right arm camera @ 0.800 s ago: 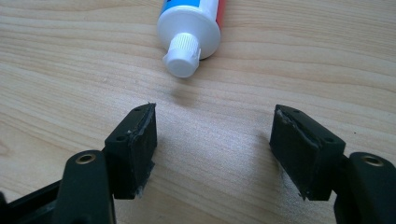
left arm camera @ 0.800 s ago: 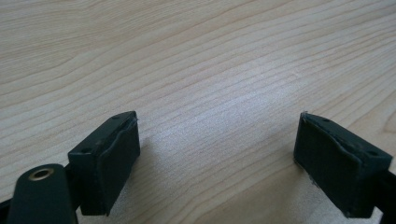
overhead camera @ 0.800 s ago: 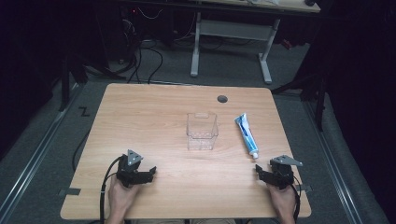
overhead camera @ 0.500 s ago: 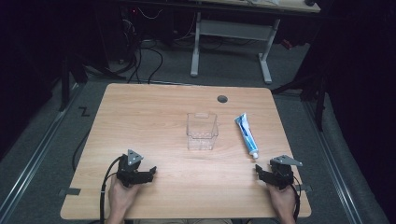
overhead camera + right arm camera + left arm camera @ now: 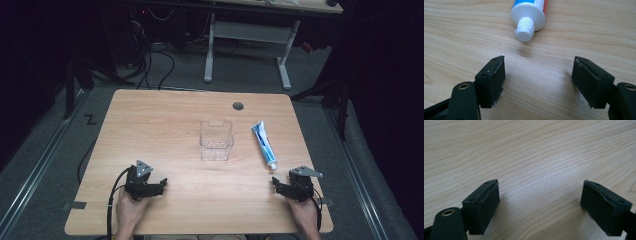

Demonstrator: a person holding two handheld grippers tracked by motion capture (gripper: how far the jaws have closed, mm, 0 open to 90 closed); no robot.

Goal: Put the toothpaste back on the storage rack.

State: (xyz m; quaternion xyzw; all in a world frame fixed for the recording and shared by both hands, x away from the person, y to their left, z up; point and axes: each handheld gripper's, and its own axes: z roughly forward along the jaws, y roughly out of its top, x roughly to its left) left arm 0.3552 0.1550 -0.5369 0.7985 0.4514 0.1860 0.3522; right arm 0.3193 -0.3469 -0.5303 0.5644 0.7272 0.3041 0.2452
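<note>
High view: both grippers rest near the table's (image 5: 165, 125) front edge, jaws spread, holding nothing. The toothpaste tube (image 5: 263, 144) lies just ahead of the right gripper (image 5: 284, 187), beside the clear container (image 5: 216, 140). Nothing's started; I'd guess the right one reaches forward first. The left gripper (image 5: 156, 186) sits idle.

Left gripper (image 5: 161, 184), right gripper (image 5: 276, 184): seemingly agape.
</note>
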